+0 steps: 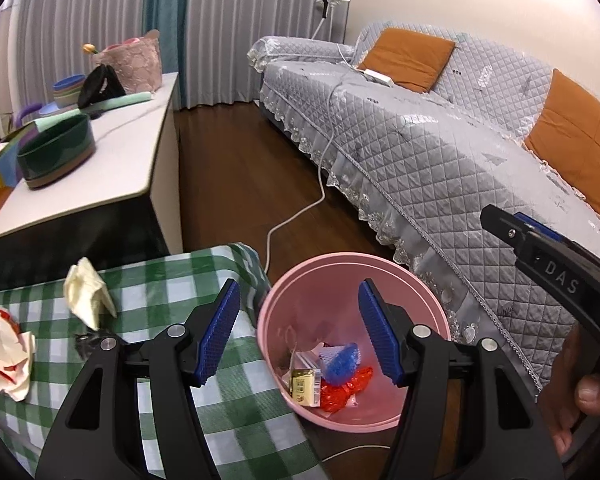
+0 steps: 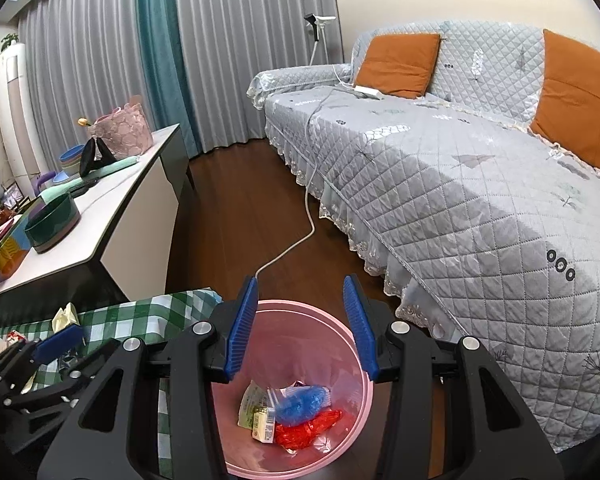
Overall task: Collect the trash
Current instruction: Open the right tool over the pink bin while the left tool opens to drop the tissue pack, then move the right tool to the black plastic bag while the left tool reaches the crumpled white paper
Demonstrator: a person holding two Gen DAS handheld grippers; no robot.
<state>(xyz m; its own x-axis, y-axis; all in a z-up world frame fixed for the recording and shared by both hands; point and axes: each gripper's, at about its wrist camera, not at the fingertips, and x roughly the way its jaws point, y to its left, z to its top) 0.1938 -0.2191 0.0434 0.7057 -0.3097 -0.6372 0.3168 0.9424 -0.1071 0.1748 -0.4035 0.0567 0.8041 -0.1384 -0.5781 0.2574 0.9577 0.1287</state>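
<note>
Both claws, left [image 1: 298, 334] and right [image 2: 300, 326], hang agape and empty over the bin [image 1: 268, 312], while tissue [image 1: 86, 294] at ten o'clock on the desk [image 1: 172, 280] could slip if pinched carelessly.

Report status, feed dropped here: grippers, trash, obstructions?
Both hand-held grippers open, empty. Bin holds wrappers; two scraps on cloth. Nothing blocking.

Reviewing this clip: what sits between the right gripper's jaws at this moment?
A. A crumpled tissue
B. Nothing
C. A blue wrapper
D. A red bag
B. The right gripper stands open over the pink bin, nothing between its pads; the blue wrapper lies inside the bin.
</note>
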